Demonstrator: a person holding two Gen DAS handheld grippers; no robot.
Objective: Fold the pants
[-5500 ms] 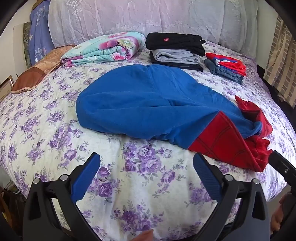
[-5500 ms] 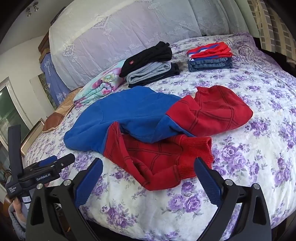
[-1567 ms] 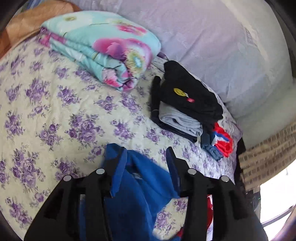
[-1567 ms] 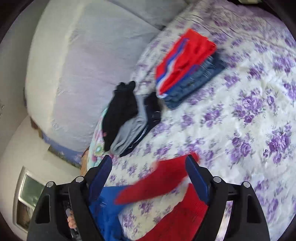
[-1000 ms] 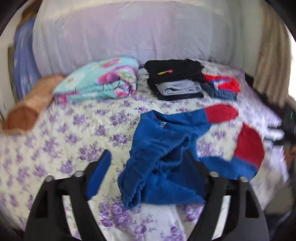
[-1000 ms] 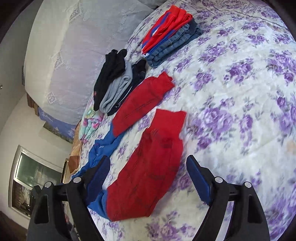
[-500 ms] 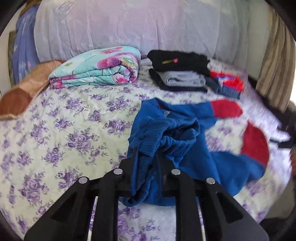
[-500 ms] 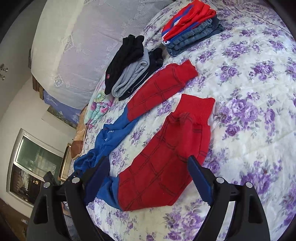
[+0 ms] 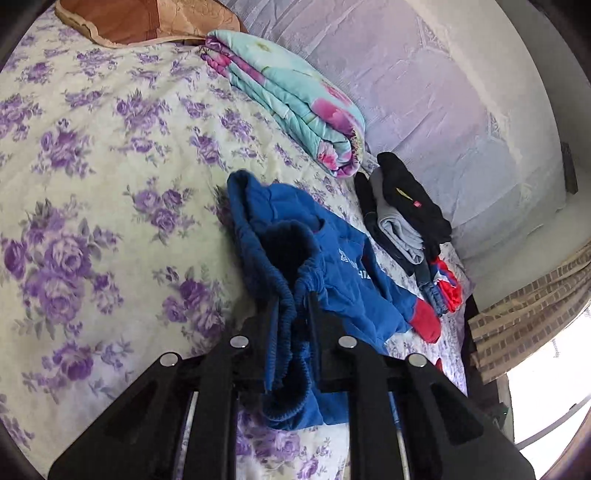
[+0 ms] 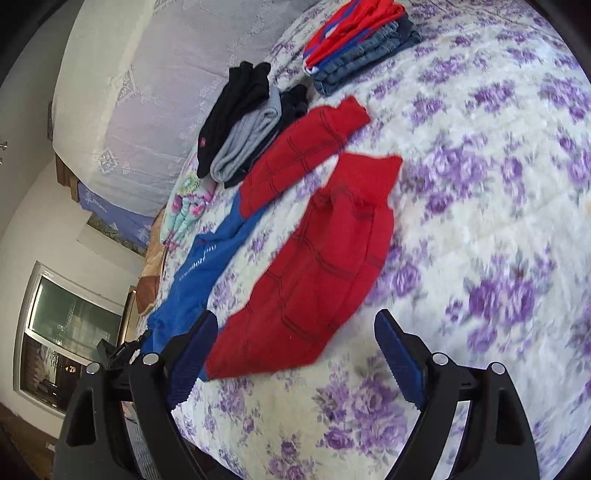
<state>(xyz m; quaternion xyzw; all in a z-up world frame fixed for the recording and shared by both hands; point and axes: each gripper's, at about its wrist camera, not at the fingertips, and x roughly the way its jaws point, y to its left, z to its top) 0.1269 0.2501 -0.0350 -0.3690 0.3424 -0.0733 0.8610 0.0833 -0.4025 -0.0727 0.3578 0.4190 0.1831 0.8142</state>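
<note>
Blue pants (image 9: pixel 340 284) with red lower legs lie spread on the flowered bedsheet (image 9: pixel 92 166). In the left wrist view my left gripper (image 9: pixel 293 301) is shut on the bunched elastic waistband (image 9: pixel 288 295), which stands up between the pads and hangs down behind them. The right wrist view shows both red legs (image 10: pixel 317 258) lying apart, side by side, with the blue upper part (image 10: pixel 199 266) running off to the left. My right gripper (image 10: pixel 297 332) hovers open just above the near red leg's hem, with nothing pinched between its blue pads (image 10: pixel 397 354).
A folded floral blanket (image 9: pixel 295 99) and a brown pillow (image 9: pixel 140 18) lie near the head of the bed. Two stacks of folded clothes sit beyond the pants: black and grey (image 10: pixel 243 122), then red and denim (image 10: pixel 362 40). A window (image 10: pixel 66 332) is at the left.
My left gripper went from wide open to shut on the waistband, then rolled and sank toward the bed. My right gripper slid a little closer to the near red leg.
</note>
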